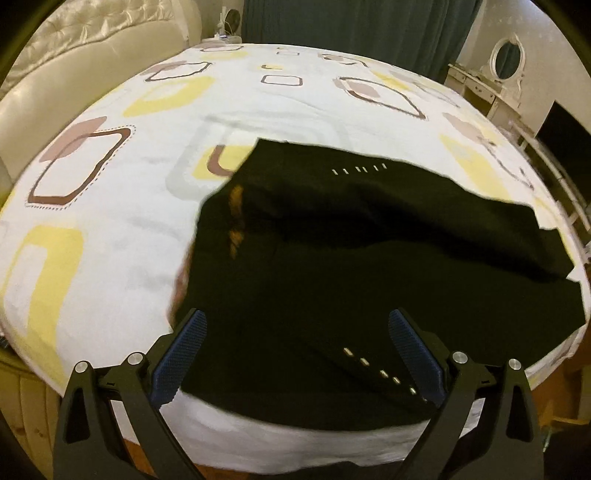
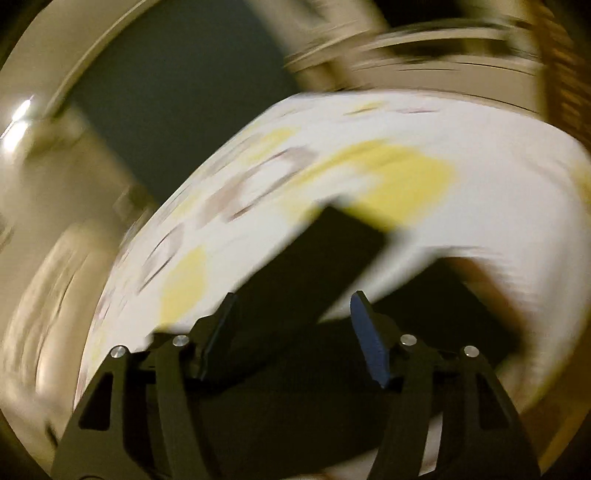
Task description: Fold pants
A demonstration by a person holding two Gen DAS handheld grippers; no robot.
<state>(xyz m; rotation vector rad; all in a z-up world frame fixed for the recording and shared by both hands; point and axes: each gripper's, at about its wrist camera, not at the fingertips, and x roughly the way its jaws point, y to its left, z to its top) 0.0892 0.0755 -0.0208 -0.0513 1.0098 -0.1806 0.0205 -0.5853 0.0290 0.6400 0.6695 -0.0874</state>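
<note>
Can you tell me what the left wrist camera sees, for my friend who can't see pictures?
Black pants lie spread on a bed with a white sheet patterned in yellow and brown shapes. The left gripper is open above the pants' near edge, holding nothing. A dark curtain hangs behind the bed.

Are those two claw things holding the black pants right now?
No. Both the left gripper and right gripper are open above the black pants; nothing is held.
</note>
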